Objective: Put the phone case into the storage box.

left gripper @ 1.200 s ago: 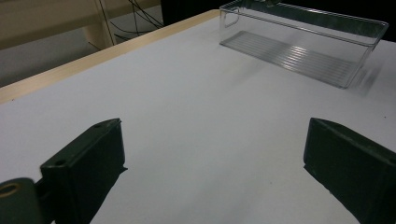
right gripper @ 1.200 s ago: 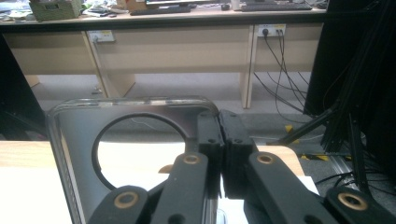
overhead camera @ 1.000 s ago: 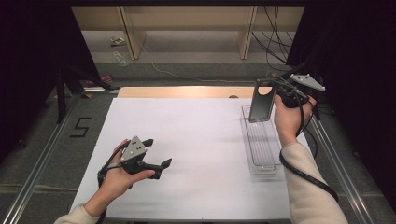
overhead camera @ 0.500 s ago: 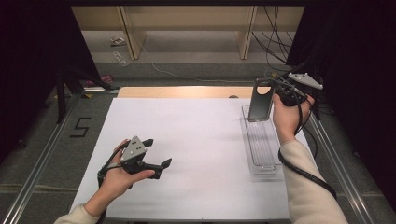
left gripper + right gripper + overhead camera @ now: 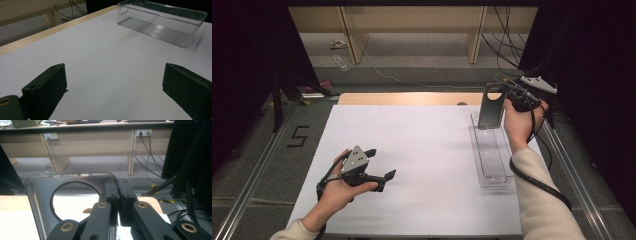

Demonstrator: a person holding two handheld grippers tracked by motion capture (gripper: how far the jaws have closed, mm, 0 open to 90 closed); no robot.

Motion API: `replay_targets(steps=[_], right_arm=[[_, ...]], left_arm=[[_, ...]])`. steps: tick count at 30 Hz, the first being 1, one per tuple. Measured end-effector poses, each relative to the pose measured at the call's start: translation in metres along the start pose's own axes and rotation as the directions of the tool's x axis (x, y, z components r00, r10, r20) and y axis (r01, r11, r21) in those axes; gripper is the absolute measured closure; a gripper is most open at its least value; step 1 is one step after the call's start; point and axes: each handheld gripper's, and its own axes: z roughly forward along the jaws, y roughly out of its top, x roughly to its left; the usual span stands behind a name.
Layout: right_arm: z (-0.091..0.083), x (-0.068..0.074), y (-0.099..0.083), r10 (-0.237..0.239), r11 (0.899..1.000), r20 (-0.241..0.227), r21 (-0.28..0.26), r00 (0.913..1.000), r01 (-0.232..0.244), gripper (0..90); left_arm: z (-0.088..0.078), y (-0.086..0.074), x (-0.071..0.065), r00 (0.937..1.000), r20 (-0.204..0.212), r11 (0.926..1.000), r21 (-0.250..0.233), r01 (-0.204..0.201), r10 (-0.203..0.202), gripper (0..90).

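Left gripper (image 5: 374,169): held low over the white surface (image 5: 422,165), well left of the bin (image 5: 490,155). Jaws stand wide apart with nothing between them; the left gripper view confirms bare sheet between the two pads.

Bin: clear, long, lying flat on the surface near its right edge, empty as far as can be seen.

Right gripper (image 5: 507,100): raised over the bin's far end. Jaws pressed together on the top rim of a clear panel (image 5: 491,111) with a round hole; the right gripper view shows the pads pinching that rim just right of the hole. The panel hangs upright, its lower edge at or just inside the bin's far end; contact cannot be determined.

Judgement on the step: the panel appears to be going into or coming out of the bin. Keep it vertical and square to the bin walls, move straight, and steady the bin with the idle gripper if it shifts.

Against the earlier frames: no material change; both hands and the panel hold the same positions.
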Motion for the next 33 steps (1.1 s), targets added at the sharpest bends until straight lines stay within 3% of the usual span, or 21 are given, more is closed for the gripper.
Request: replay_targets(steps=[33], right_arm=[[0.014, -0.003, -0.005, 0.001, 0.999, 0.017, 0.033, 0.9999, -0.002, 88.0]], left_arm=[[0.000, -0.001, 0.000, 1.0000, 0.002, 1.0000, 0.003, 0.001, -0.001, 5.4]])
